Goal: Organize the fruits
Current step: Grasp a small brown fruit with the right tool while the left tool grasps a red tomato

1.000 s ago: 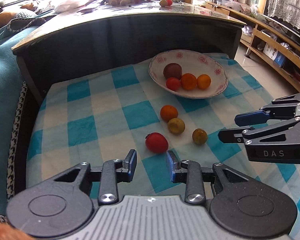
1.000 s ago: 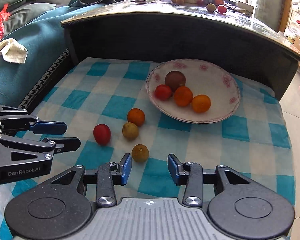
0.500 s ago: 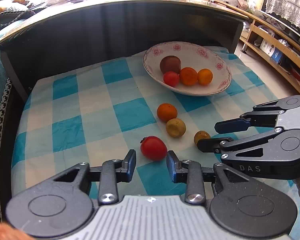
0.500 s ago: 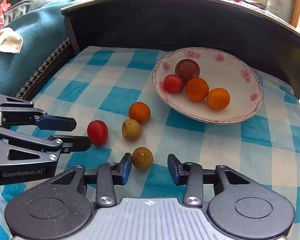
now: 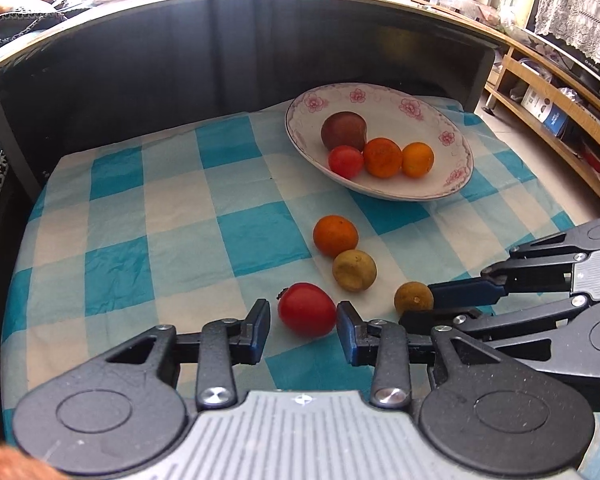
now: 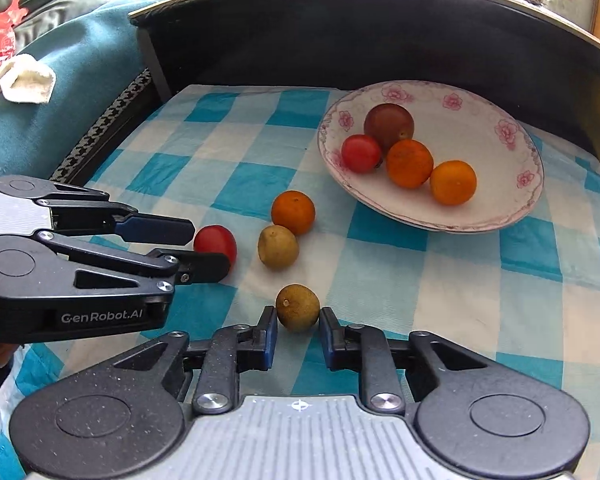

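On the blue-and-white checked cloth [image 5: 172, 216] four fruits lie loose in front of a flowered plate [image 5: 452, 128]: a red tomato [image 5: 307, 309], an orange [image 5: 335, 236] nearest the plate, a yellowish fruit [image 5: 354, 265] just beside the orange, and a brown-green fruit [image 6: 298, 307] a little apart. The left gripper [image 5: 303, 332] sits low over the cloth with its jaws spread, the tomato between the two blue-padded tips and not pinched; a small gap shows on each side. The right gripper [image 6: 298, 334] is likewise low, its jaws spread around the brown-green fruit, the tips just beside the fruit's two flanks; whether they touch it I cannot tell. In each wrist view the other gripper reaches in from the side, close to its own fruit. The plate holds four more fruits bunched together: a dark reddish-brown one [image 6: 389, 123] at the back, a small tomato [image 6: 361, 153], and two oranges [image 6: 409, 163] [image 6: 453, 182]. Behind the cloth rises a dark curved counter [image 5: 236, 40] with more fruit on top
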Motion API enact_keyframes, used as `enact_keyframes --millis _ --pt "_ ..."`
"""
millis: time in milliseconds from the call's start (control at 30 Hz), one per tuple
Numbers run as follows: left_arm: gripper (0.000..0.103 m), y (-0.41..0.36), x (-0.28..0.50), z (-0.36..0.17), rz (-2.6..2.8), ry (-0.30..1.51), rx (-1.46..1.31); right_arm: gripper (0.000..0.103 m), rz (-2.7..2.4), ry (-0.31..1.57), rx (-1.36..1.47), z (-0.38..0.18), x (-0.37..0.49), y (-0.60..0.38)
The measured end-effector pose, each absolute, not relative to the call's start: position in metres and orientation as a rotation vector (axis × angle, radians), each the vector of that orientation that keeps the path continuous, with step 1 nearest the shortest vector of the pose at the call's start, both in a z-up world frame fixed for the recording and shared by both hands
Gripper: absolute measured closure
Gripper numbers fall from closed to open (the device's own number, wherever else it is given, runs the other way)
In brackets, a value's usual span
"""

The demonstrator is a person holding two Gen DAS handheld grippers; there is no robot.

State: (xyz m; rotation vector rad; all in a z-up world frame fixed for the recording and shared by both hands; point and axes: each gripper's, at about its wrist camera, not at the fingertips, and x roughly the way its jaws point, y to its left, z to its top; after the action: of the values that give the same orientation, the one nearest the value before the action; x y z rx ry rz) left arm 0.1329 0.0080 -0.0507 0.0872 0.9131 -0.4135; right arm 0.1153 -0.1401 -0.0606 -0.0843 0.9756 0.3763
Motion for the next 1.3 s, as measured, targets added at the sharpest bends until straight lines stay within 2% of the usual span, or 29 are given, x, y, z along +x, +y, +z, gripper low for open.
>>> enact_keyframes --millis 433,600,667,1300 --pt "0.055 -0.005 0.139 -0.062 -0.437 0.908 0.096 0.086 0.353 0.988 -0.057 -0.060 0.118 -0.145" --pt "0.057 -0.005 0.142 -0.063 -0.437 0.902 0.081 0.086 0.352 0.986 -0.051 -0.060 0.118 -0.146" --pt "0.061 -0.006 0.142 -0.063 -0.446 0.902 0.086 0.086 0.351 0.988 -0.046 -0.060 0.118 -0.147" --pt "0.063 -0.009 0.133 -0.051 -0.486 0.902 0.137 0.086 0.341 0.994 -0.030 -0.053 0.114 -0.156"
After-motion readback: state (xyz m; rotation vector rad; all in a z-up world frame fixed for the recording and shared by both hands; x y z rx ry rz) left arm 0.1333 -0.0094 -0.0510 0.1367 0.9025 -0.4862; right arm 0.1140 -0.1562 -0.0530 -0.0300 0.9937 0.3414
